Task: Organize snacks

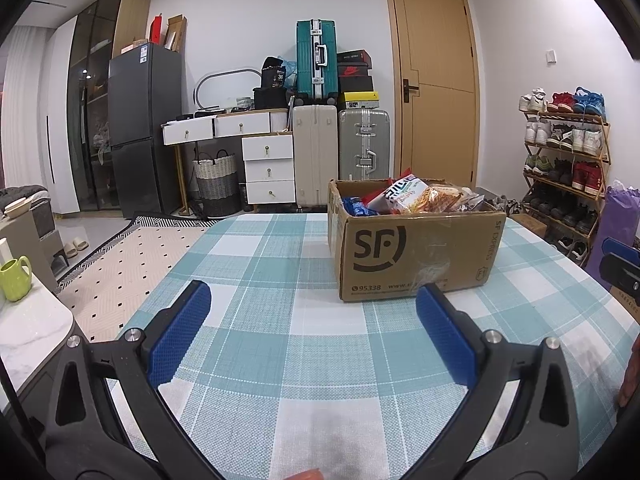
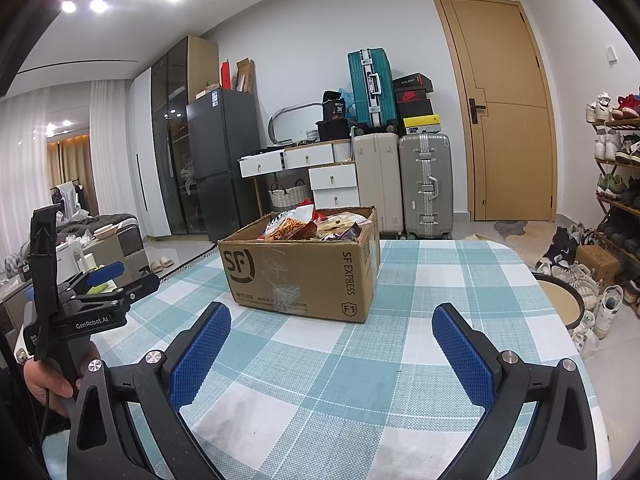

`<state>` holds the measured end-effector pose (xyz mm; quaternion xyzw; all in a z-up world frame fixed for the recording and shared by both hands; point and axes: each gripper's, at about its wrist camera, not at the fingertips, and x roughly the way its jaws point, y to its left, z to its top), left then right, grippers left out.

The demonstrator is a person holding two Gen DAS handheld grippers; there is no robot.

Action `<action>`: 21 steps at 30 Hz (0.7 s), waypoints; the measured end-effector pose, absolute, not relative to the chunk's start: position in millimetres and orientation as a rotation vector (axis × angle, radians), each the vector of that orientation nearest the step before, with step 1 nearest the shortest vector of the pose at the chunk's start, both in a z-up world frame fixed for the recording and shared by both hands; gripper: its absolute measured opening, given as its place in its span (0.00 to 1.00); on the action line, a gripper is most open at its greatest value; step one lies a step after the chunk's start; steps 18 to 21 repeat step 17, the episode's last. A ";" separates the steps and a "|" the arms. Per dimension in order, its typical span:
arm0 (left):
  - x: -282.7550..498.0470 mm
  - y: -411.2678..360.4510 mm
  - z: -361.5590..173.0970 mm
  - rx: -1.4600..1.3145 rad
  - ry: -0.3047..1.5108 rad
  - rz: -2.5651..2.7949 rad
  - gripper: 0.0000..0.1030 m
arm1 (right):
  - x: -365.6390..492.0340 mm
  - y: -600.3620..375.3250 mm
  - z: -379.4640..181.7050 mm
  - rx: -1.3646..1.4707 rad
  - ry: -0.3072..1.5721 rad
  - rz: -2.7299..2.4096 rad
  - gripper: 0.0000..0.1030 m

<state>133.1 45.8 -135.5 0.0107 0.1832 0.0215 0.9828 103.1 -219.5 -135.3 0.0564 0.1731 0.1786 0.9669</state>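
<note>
The snacks (image 1: 416, 198) sit heaped in an open cardboard box (image 1: 416, 256) on the checked bench (image 1: 280, 340), the packets rising above its rim with the flaps out of the way. That fits a job just ended, with everything gathered into the box, and equally one where the packets wait to be lifted out and sorted (one look cannot tell which).

Both claws hang back from the box, low over bare cloth. The left claw (image 1: 312, 336) is spread wide and holds nothing; the right claw (image 2: 330, 356) is spread as wide and also empty. Held so, each has a plain line to the box top, and neither crowds the other. In the right view the left claw's body shows at the left edge, gripped by a hand (image 2: 48, 384).

Nothing stands on the bench between claws and box. The clutter is all off it: suitcases (image 1: 340, 120) and shoe boxes by the door (image 1: 436, 80), a fridge (image 1: 140, 128), a white desk (image 1: 240, 140), a shoe rack (image 1: 568, 152) to the right, a green mug (image 1: 16, 278) on a side counter to the left. The tall box wall nearest the claws is the one thing to clear.
</note>
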 end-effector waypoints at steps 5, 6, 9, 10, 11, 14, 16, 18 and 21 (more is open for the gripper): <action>132.7 46.0 -135.6 0.024 0.368 0.046 1.00 | 103.3 -220.2 -135.4 0.113 0.350 0.360 1.00; 133.0 46.3 -135.9 0.024 0.368 0.046 1.00 | 103.3 -220.4 -135.4 0.113 0.349 0.361 1.00; 132.6 46.4 -136.1 0.022 0.369 0.048 1.00 | 103.1 -219.5 -135.1 0.114 0.350 0.361 1.00; 132.8 46.0 -135.7 0.023 0.367 0.047 1.00 | 103.2 -219.8 -135.2 0.114 0.350 0.361 1.00; 132.8 46.1 -135.8 0.023 0.367 0.044 1.00 | 103.2 -219.5 -135.1 0.114 0.350 0.361 1.00; 131.8 45.6 -136.4 0.022 0.363 0.031 1.00 | 103.1 -219.5 -135.0 0.113 0.350 0.360 1.00; 131.6 45.1 -136.9 0.023 0.362 0.029 1.00 | 103.5 -220.2 -135.2 0.113 0.350 0.360 1.00; 131.2 45.3 -136.9 0.022 0.364 0.024 1.00 | 103.5 -220.0 -135.1 0.113 0.351 0.360 1.00; 131.2 45.3 -136.9 0.022 0.364 0.024 1.00 | 103.5 -220.0 -135.1 0.113 0.351 0.360 1.00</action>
